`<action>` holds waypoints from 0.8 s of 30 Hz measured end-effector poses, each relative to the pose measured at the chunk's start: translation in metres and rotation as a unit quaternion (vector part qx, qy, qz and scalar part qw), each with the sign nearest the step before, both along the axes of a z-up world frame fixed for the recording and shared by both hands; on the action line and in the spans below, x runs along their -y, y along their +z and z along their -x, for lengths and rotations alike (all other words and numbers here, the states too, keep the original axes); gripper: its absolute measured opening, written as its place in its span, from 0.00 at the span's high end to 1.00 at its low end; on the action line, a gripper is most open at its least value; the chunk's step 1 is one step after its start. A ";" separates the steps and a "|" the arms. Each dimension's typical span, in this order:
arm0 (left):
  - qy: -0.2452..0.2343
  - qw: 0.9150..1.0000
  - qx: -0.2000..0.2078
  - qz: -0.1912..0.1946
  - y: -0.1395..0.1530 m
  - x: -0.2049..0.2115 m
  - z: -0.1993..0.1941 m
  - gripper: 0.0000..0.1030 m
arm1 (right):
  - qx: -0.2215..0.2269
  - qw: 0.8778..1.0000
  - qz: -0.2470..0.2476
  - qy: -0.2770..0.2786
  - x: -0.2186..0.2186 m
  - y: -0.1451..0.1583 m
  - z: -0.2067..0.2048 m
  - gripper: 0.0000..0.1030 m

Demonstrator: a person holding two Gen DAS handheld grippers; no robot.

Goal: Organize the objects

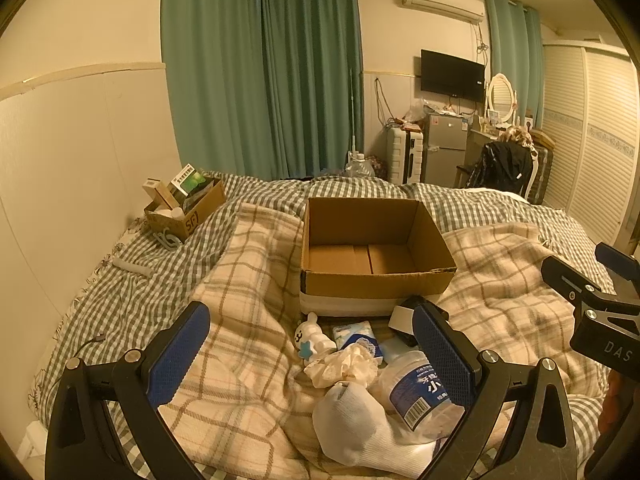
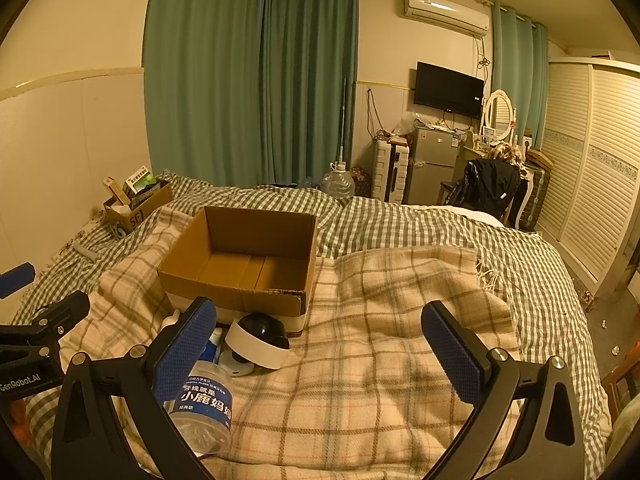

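Note:
An open, empty cardboard box sits on the plaid blanket; it also shows in the right wrist view. In front of it lie a white toy figure, a tissue packet, a cream scrunchie, a white sock, a clear floss jar with a blue label, and a black-and-white camera. My left gripper is open above this pile, holding nothing. My right gripper is open over bare blanket, right of the jar and camera.
A smaller box full of packages stands at the bed's far left by the wall, with a cable and a grey stick nearby. The checked bedspread stretches right. A fridge, suitcase, chair and wardrobe stand beyond the bed.

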State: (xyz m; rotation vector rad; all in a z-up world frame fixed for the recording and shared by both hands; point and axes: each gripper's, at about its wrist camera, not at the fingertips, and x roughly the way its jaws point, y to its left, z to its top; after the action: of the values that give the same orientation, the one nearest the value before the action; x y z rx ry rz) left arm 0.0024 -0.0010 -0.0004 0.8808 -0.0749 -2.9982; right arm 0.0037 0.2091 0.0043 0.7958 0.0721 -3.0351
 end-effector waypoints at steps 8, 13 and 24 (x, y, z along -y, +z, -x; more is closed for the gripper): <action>-0.008 1.000 0.005 0.008 -0.001 -0.008 -0.003 0.00 | -0.010 1.000 0.000 -0.009 -0.001 0.010 -0.005 0.00; -0.009 1.000 0.026 0.014 -0.019 -0.009 -0.001 0.00 | -0.009 1.000 -0.011 -0.009 0.002 0.009 -0.005 0.00; -0.047 0.988 0.145 0.000 -0.097 -0.017 0.012 0.05 | 0.029 0.999 -0.022 -0.012 0.002 -0.016 0.009 0.00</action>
State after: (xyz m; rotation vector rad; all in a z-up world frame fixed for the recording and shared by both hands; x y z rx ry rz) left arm -0.0100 0.0164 -0.0974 1.3446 -0.1219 -2.9269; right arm -0.0048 0.2069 -0.0118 0.8928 0.1295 -3.0402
